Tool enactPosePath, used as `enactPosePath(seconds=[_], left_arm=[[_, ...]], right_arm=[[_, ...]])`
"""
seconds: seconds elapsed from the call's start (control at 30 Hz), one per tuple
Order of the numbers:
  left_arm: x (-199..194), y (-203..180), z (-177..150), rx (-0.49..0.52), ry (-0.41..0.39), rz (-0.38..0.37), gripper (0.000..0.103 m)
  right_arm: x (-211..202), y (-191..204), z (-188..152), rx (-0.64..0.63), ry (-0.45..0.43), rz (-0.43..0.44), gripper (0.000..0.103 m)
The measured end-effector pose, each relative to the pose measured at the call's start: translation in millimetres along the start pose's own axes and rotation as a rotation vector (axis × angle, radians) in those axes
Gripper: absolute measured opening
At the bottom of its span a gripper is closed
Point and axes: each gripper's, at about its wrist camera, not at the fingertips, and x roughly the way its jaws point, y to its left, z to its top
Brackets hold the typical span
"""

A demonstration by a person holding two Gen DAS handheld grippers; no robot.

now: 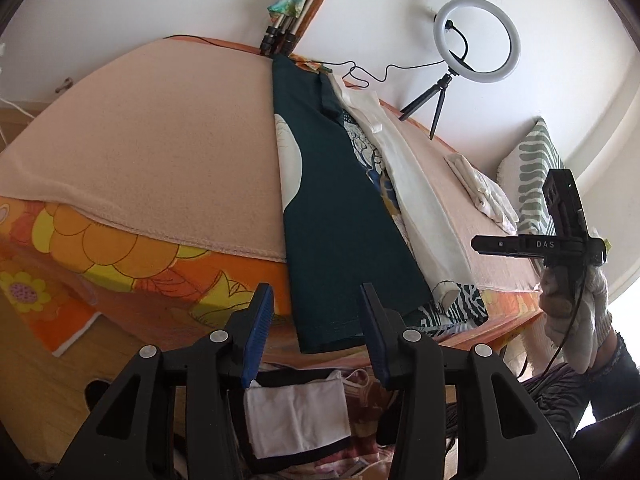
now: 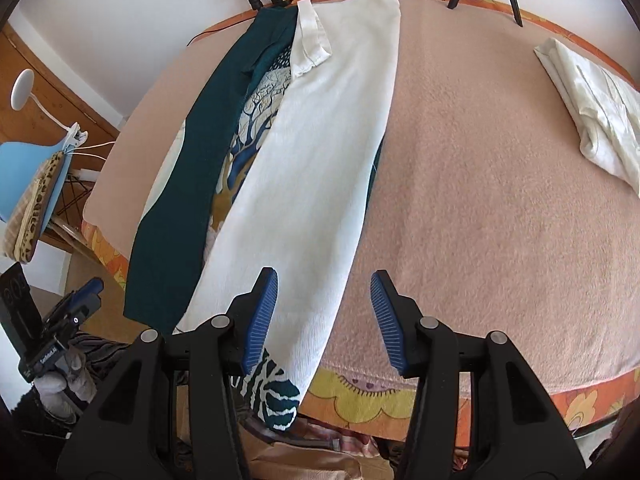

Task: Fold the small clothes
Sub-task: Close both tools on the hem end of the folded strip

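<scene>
Both fingers open, the stack ahead.
My right fingers (image 2: pixel 324 320) gape empty over the near end of the white top (image 2: pixel 316 152); my left fingers (image 1: pixel 316 332) gape empty off the bed (image 1: pixel 152 148) by the green shirt (image 1: pixel 344 240). Both garments run lengthwise away from me; the right hand looks nearer.

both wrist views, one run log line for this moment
step: mid-fold | garment: sides folded in, long strip on pink blanket | left tool: open, empty | right tool: open, empty | folded white item: set aside
</scene>
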Motion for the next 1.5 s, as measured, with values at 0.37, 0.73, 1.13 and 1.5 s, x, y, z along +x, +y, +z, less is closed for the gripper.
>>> enactPosePath(seconds=[0.37, 0.73, 1.13, 1.5], left_arm=[[18.4, -6.6, -8.3, 0.032, 0.065, 0.013, 0.010], [-5.1, 10.1, -4.2, 0.025, -0.022, 0.036, 0.001], [4.5, -6.5, -2.1, 0.067, 0.002, 0.057, 0.027], [27.6, -16.0, -8.2, 0.125, 0.040, -0.010, 0.001]], right_arm=[[8.9, 20.4, -50.3, -0.098, 0.003, -0.044, 0.048], [15.1, 40.4, -59.8, -0.239, -0.031, -0.163, 0.008], [8.6, 29.8, -54.4, -0.150, -0.030, -0.069, 0.008], [6.2, 33.4, -62.0, -0.162, -0.044, -0.058, 0.045]])
